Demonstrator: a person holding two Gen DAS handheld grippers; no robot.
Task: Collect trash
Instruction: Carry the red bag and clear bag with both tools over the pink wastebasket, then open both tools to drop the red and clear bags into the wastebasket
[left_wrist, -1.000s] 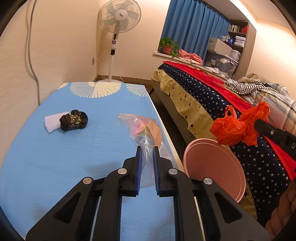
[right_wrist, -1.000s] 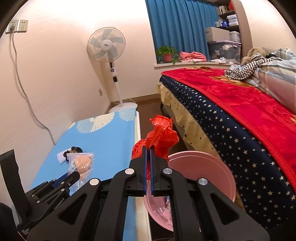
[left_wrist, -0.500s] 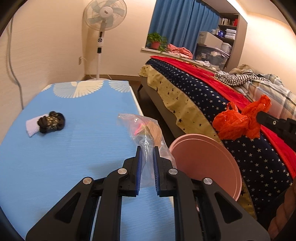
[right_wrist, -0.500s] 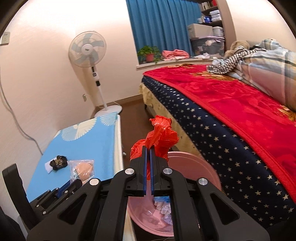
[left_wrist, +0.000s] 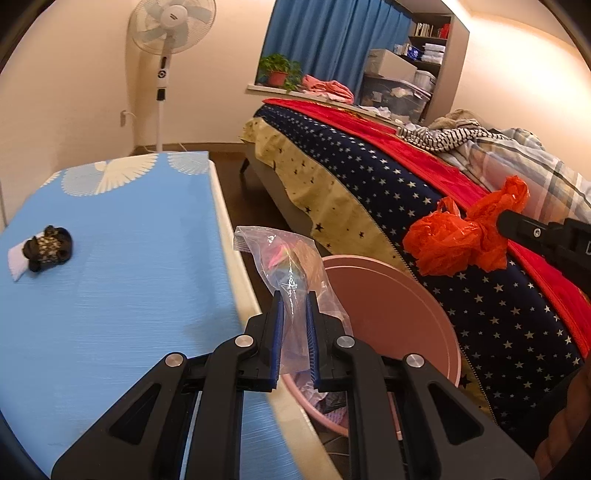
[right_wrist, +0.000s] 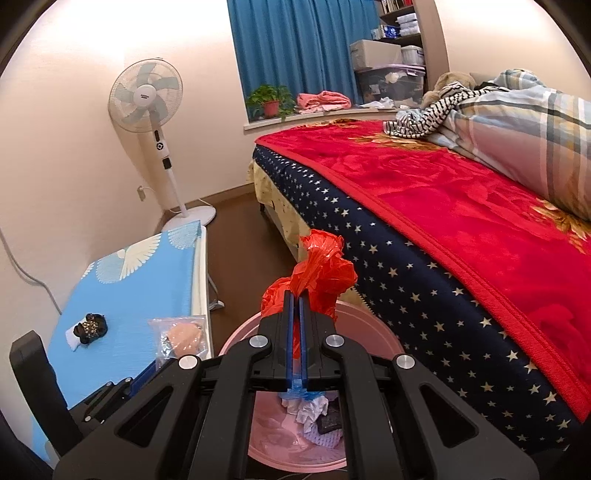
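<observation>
My left gripper (left_wrist: 293, 295) is shut on a clear plastic bag (left_wrist: 288, 258) with pink and tan contents, held over the table's right edge beside the pink bin (left_wrist: 391, 317). My right gripper (right_wrist: 295, 293) is shut on a crumpled red plastic bag (right_wrist: 321, 273), held above the pink bin (right_wrist: 369, 328), which holds paper and wrapper trash. The red bag (left_wrist: 454, 236) also shows in the left wrist view, above the bin. The clear bag (right_wrist: 181, 336) shows in the right wrist view at the table's edge.
A blue-covered table (left_wrist: 110, 258) carries a dark floral cloth bundle on a white tissue (left_wrist: 46, 249). A bed with starred navy and red blankets (right_wrist: 443, 221) stands right of the bin. A standing fan (right_wrist: 155, 110) is by the far wall.
My left gripper moved right with the clear bag, from over the table to its edge by the bin. My right gripper with the red bag moved higher over the bin.
</observation>
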